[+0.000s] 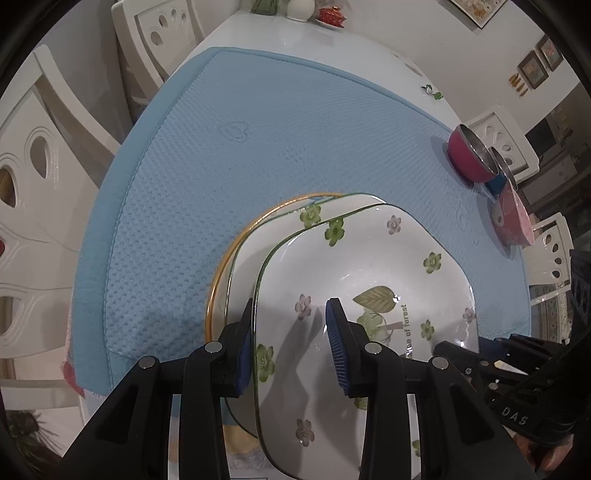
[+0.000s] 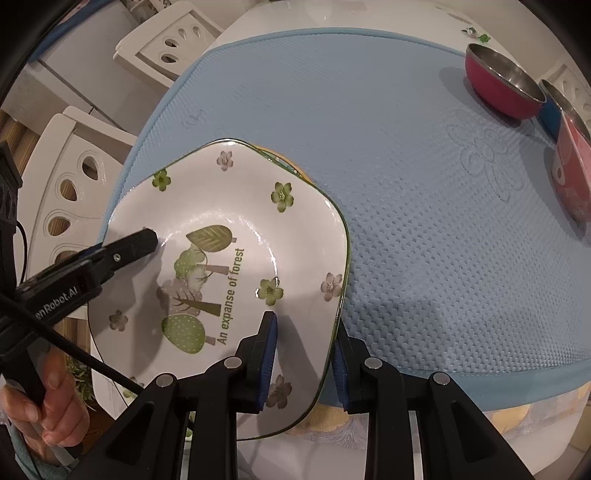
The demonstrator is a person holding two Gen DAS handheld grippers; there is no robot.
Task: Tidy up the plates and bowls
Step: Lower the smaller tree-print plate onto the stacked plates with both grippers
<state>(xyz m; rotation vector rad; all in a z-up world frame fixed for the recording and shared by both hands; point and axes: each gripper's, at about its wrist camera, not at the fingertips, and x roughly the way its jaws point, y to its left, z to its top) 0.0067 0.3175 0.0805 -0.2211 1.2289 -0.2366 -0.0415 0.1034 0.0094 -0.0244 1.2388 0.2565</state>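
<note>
A white square plate with green flowers and forest print [image 1: 369, 266] [image 2: 229, 266] lies on top of a stack of plates at the near edge of the blue mat [image 1: 240, 147] [image 2: 424, 184]. A second flowered plate [image 1: 291, 218] and a yellow-rimmed plate [image 1: 236, 243] show under it. My left gripper [image 1: 290, 332] is open, its jaws straddling the top plate's left rim. My right gripper [image 2: 304, 347] is open, straddling its right rim. The left gripper's finger [image 2: 140, 240] shows over the plate in the right wrist view.
Three bowls stand at the mat's right side: a magenta steel bowl [image 1: 469, 155] [image 2: 502, 85], a blue one [image 1: 498, 181] [image 2: 554, 107], a pink printed one [image 1: 513, 218] [image 2: 572, 170]. White chairs [image 1: 37, 184] surround the table. A red lidded pot [image 1: 330, 16] stands at the far end.
</note>
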